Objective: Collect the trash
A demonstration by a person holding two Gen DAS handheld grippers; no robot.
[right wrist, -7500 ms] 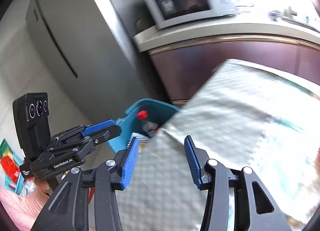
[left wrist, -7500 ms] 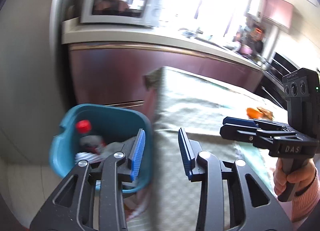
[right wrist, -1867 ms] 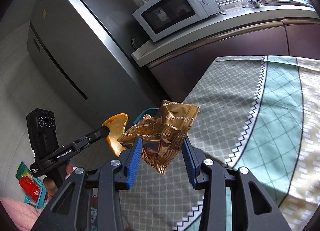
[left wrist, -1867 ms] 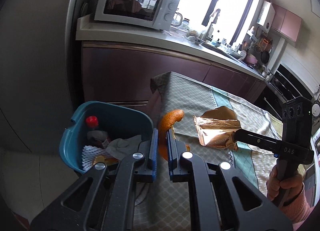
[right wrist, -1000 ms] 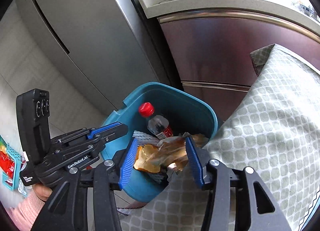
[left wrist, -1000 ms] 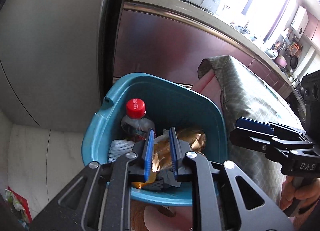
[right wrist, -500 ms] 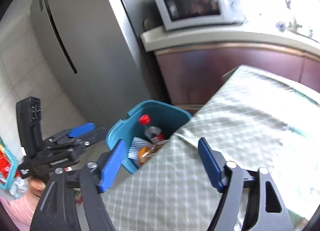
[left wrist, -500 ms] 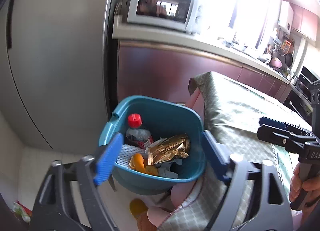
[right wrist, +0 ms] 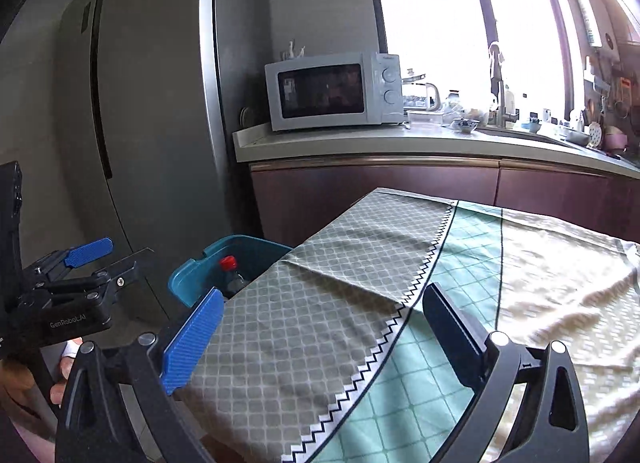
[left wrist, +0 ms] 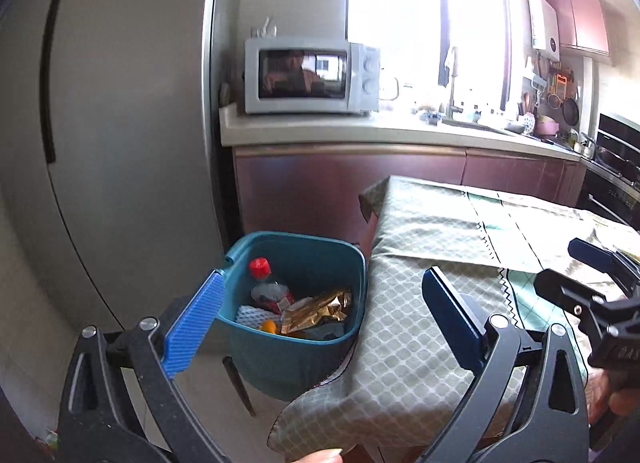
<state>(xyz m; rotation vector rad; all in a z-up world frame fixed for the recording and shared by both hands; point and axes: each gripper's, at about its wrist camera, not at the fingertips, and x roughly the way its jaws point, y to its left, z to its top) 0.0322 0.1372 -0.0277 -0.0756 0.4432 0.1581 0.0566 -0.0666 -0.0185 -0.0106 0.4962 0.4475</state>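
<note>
Both grippers were opening wide, nothing between their blue fingers. The left gripper [left wrist: 320,319] hung over the teal bin [left wrist: 296,367], which stood against the cloth-covered surface [left wrist: 440,231] and held a red-capped bottle [left wrist: 266,287], a gold wrapper [left wrist: 316,309] and an orange peel [left wrist: 269,326]. The right gripper [right wrist: 320,333] hovered above the surface's checked cloth, whose edge hid most of the bin. A microwave [right wrist: 334,91] stood on the counter beyond.
</note>
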